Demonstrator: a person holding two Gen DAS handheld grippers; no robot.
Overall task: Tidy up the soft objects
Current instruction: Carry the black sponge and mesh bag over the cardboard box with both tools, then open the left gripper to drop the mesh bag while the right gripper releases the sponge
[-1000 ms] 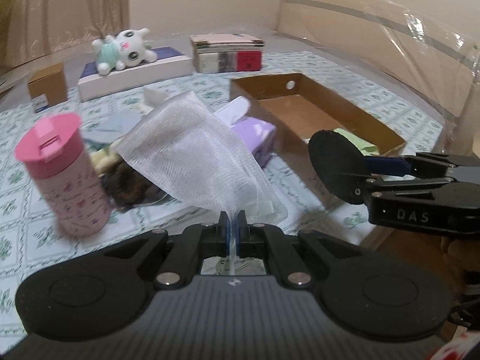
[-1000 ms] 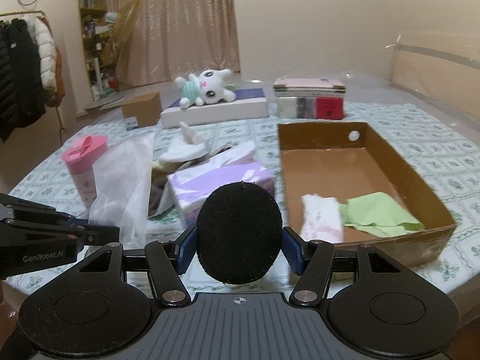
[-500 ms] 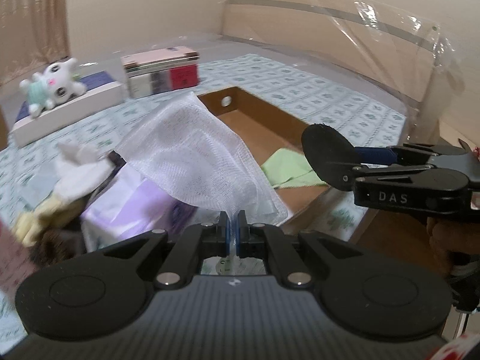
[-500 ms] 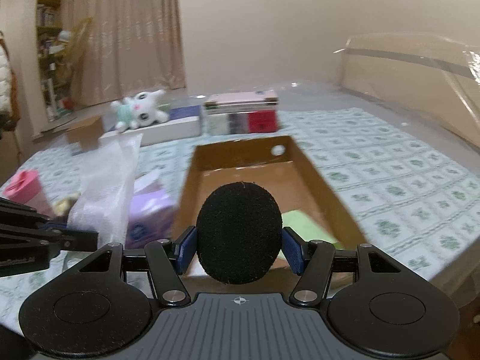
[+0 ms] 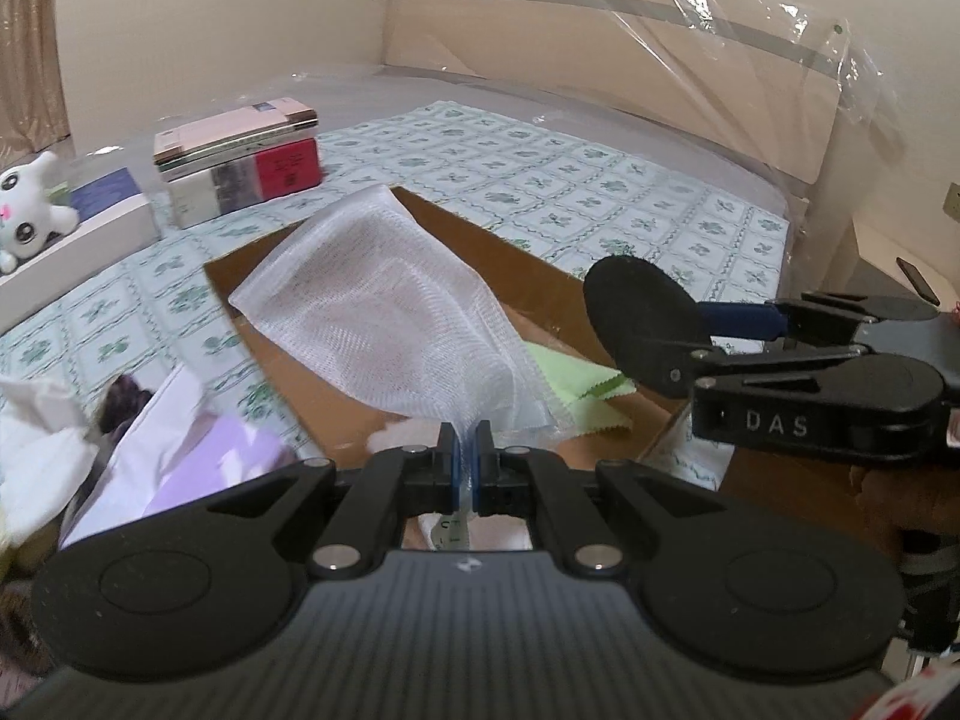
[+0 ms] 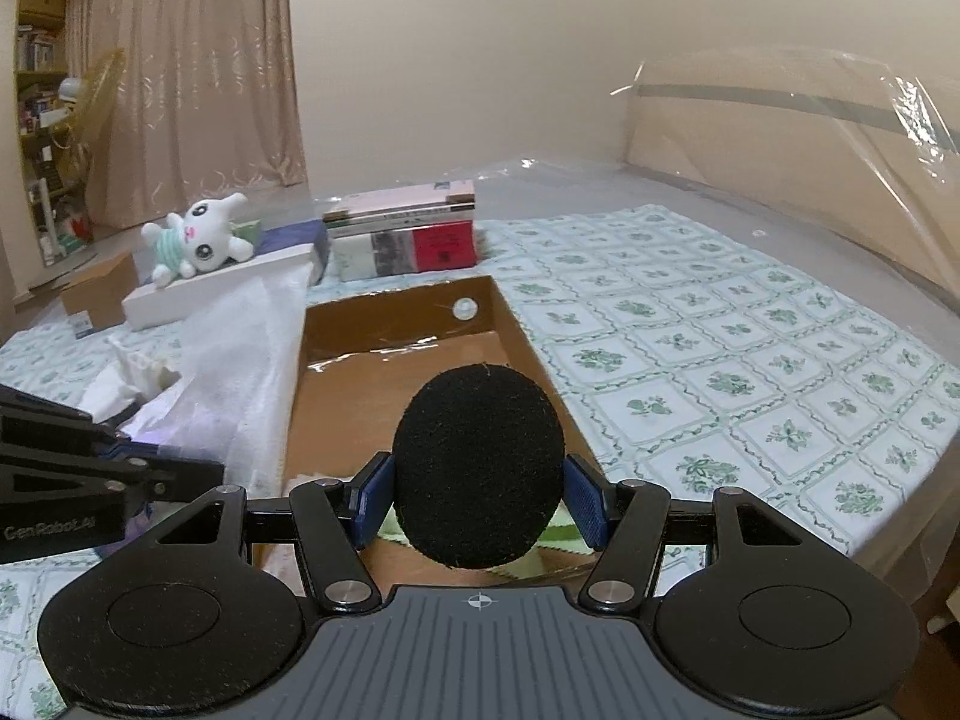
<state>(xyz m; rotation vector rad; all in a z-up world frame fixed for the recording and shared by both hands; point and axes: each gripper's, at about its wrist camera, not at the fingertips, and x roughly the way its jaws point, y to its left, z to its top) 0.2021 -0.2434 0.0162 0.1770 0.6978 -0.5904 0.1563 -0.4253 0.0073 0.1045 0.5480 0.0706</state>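
Left gripper [image 5: 465, 450] pointed forward and down over the near end of the cardboard box [image 5: 480, 240], jaws pinched tight on a corner of the white mesh bag [image 5: 384, 312]. The bag fanned up and away from the pads, hanging over the box interior. Right gripper [image 6: 478, 495] sat just to the right of the left one, also angled down at the box, jaws part open and clamped on the edges of the black round sponge pad [image 6: 478, 465], which stood upright between the blue pads.

Inside the box a green cloth [image 5: 576, 375] lay flat on the floor near the front; a bit of white-pink fabric showed right in front of the left jaws, too hidden to name. Left of the box: purple tissue pack [image 5: 198, 450], white crumpled cloth [image 5: 36, 450]. Farther back: stack of books [image 6: 402, 234], white plush toy [image 6: 198, 237] on a flat white box [image 6: 222, 288]. All on the green-patterned bedsheet [image 6: 720, 360].

Versus a second ago: both hands had swung sideways toward the box. The pink bottle had dropped out of both views, the tissue pack had slid to the left edge, and the box now sat centred under both grippers. Grips unchanged on both.
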